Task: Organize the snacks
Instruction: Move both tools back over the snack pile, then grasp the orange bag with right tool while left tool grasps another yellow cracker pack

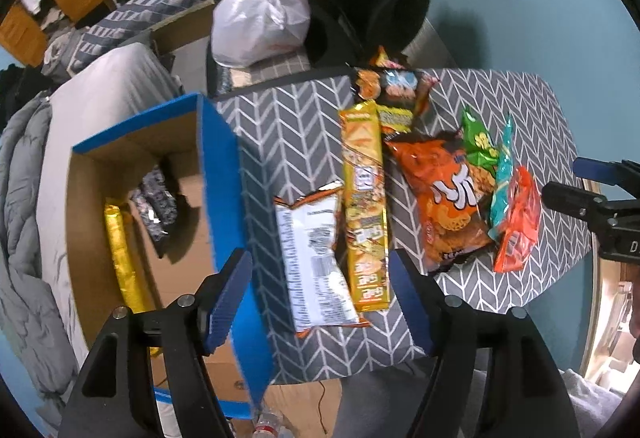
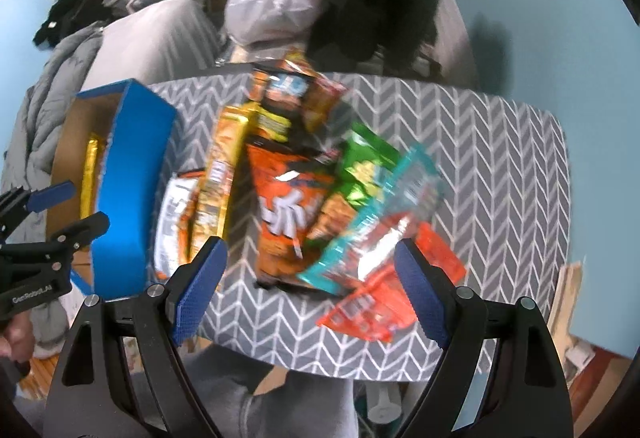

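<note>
Several snack packs lie on a grey chevron table (image 1: 296, 117): a white-backed bag (image 1: 314, 258), a long yellow cracker pack (image 1: 364, 205), an orange bag (image 1: 448, 197), a green bag (image 1: 478, 145), a teal pack (image 1: 504, 173) and a red pack (image 1: 516, 222). A blue-edged cardboard box (image 1: 218, 173) at the left holds a gold pack (image 1: 122, 254) and a dark pack (image 1: 156, 201). My left gripper (image 1: 320, 302) is open above the white bag and yellow pack. My right gripper (image 2: 308, 290) is open above the orange bag (image 2: 284, 205), teal pack (image 2: 376, 222) and red pack (image 2: 384, 310).
A dark snack bag (image 1: 394, 89) lies at the table's far edge. A white plastic bag (image 1: 260, 21) sits on a chair behind the table. A bed with grey bedding (image 1: 24, 222) is to the left. The right wrist view is motion-blurred.
</note>
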### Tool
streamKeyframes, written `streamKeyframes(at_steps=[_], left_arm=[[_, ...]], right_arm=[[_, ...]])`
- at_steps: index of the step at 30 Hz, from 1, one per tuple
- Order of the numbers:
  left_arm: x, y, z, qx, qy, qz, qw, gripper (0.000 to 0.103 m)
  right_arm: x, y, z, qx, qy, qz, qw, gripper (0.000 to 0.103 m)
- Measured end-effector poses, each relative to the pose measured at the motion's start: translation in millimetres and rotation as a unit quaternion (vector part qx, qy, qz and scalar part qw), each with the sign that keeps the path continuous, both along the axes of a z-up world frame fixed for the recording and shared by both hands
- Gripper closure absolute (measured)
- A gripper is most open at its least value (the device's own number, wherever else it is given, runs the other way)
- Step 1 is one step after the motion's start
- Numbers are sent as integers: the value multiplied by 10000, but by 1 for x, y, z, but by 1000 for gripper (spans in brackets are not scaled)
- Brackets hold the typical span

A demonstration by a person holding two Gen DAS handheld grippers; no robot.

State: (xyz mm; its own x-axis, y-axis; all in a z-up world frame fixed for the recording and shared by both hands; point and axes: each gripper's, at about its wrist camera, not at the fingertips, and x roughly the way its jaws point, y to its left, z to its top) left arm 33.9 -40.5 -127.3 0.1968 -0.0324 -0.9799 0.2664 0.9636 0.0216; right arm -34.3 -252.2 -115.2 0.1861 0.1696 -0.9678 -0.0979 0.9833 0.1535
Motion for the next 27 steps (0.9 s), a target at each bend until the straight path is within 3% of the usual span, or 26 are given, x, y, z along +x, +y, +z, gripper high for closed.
streamKeyframes(at_steps=[11,27], left_arm=[[12,-30,-43,-10,349,-69,9994,31],[25,-51,-84,-72,637,42,9979,31]], right_arm=[[-17,-66,-43,-66,407,-883,9952,17],[-30,-107,-114,559,1049,-2053,9715,17]])
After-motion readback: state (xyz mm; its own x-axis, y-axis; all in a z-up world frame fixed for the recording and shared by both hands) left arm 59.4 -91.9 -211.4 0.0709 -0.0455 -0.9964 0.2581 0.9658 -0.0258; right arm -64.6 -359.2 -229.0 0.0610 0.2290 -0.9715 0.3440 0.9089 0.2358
